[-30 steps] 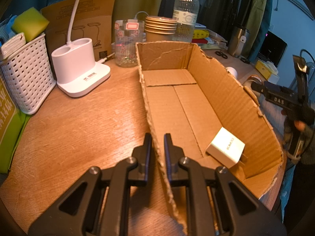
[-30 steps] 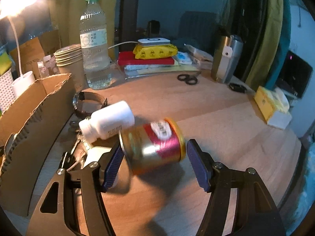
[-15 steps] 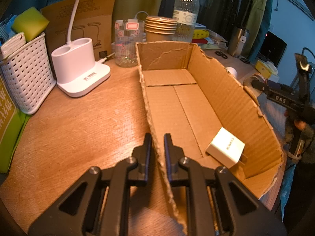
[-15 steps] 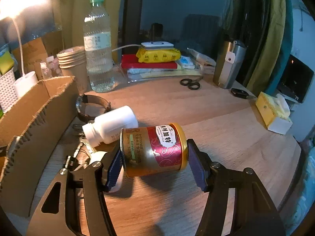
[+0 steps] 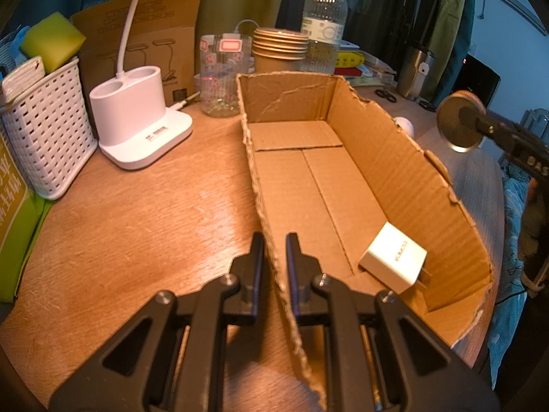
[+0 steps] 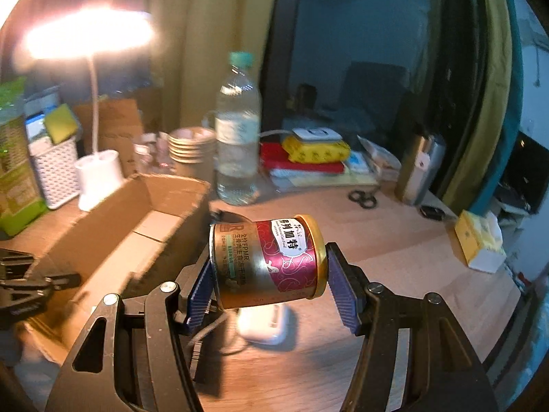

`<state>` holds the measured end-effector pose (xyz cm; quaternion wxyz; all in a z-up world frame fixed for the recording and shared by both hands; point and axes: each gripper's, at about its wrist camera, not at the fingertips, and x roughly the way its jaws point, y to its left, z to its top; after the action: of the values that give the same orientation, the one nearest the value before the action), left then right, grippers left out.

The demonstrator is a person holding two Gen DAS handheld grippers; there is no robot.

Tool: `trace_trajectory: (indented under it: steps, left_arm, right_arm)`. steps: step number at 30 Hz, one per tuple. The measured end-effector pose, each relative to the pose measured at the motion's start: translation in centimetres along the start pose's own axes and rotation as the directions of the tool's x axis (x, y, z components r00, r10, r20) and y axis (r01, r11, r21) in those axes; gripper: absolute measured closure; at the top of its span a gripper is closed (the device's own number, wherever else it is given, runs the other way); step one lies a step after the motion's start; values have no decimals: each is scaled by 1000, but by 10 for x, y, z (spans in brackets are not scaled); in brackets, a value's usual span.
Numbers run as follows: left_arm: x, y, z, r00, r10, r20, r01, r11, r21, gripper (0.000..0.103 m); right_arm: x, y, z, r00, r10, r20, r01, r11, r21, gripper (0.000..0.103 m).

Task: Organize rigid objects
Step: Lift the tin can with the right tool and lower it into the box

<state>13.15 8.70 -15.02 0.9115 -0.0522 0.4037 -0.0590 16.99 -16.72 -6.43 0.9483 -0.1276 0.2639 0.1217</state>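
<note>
The red and gold can (image 6: 266, 262) is lying on its side in the air, above the wooden table (image 6: 394, 240). The right gripper (image 6: 267, 292) is holding it, with one blue pad (image 6: 338, 292) pressing on each flat end. A small white thing (image 6: 262, 322) is sitting on the table right under the can; it is too blurry to name.

Just to the left of the can, the cardboard box (image 5: 343, 178) is lying open at the top. Its walls are low and their edges are torn and bumpy. Inside, most of the floor is bare. Only a white charger block (image 5: 394, 257) is leaning in the near right corner.

The left gripper (image 5: 274, 250) is pinching the box's near left wall, with its two fingers almost together, one on each side of the cardboard.

Past the box, a water bottle (image 6: 236, 137), stacked paper cups (image 5: 279, 48) and a white lamp base (image 5: 140, 116) are standing close together. To the right of the can, the table is mostly bare up to the scissors (image 6: 362, 199).
</note>
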Motion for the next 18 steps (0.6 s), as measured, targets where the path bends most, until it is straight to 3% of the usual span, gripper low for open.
trace_trajectory:
  steps: [18]
  left_arm:
    - [0, 0, 0, 1000, -1, 0, 1, 1000, 0, 90]
  right_arm:
    - [-32, 64, 18, 984, 162, 70, -156, 984, -82, 39]
